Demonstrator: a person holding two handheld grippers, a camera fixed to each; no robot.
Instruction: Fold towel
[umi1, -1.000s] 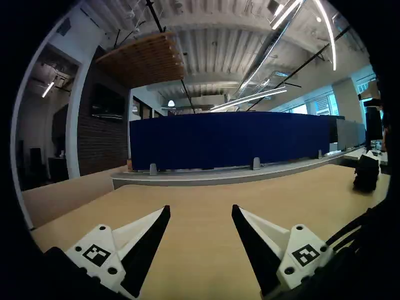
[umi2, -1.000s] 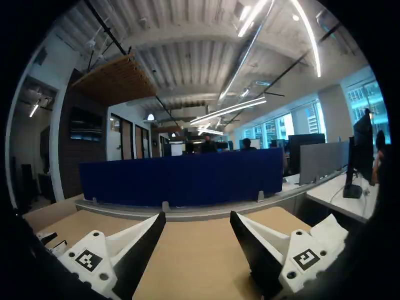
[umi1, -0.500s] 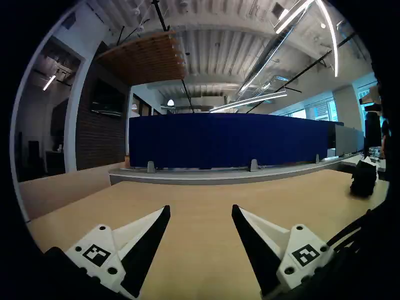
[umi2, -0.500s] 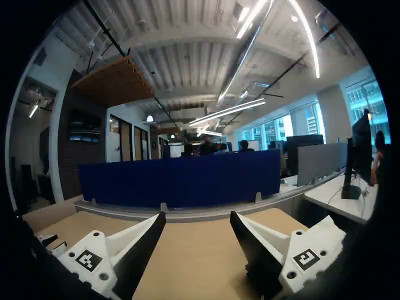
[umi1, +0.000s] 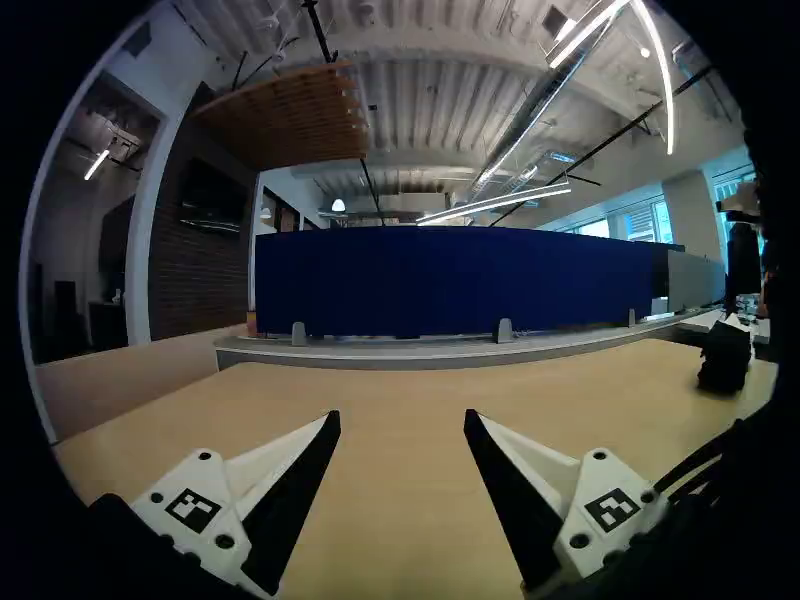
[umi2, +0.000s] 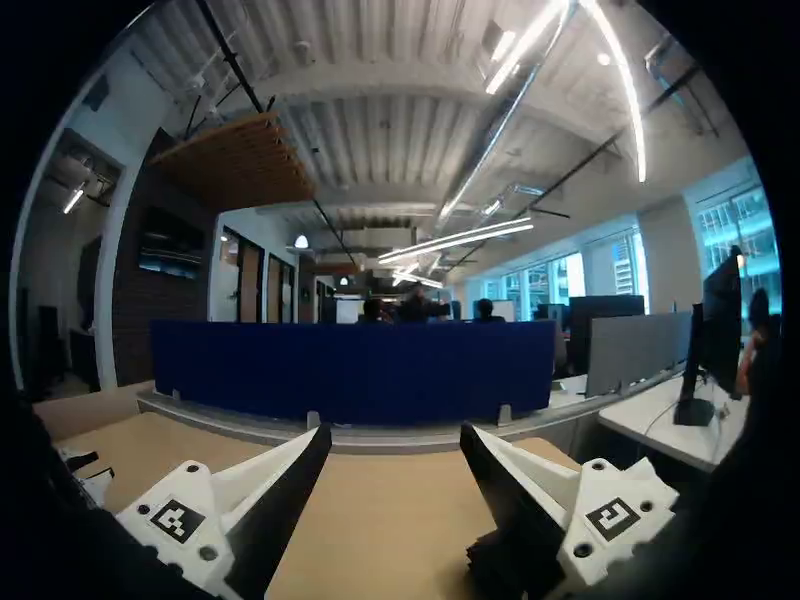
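My left gripper (umi1: 401, 415) stands open low over a light wooden table (umi1: 400, 390), with nothing between its fingers. At the table's right end sits a dark, lumpy thing (umi1: 725, 358) with a white part on top; I cannot tell whether it is the towel. My right gripper (umi2: 395, 430) is open over the same kind of wooden top (umi2: 390, 510), its gap empty. A dark, ribbed heap (umi2: 505, 562) lies just under and beside its right finger (umi2: 520, 490); it may be dark cloth.
A long blue partition (umi1: 450, 280) on a grey rail closes off the table's far edge. Beyond it are people at desks (umi2: 410, 305). To the right stands a white desk with a monitor (umi2: 705, 350). A brick wall (umi1: 195, 290) is at the left.
The right gripper view has tipped up slightly, and the dark heap has come into sight under its right finger. The left gripper has barely moved. Both stay open.
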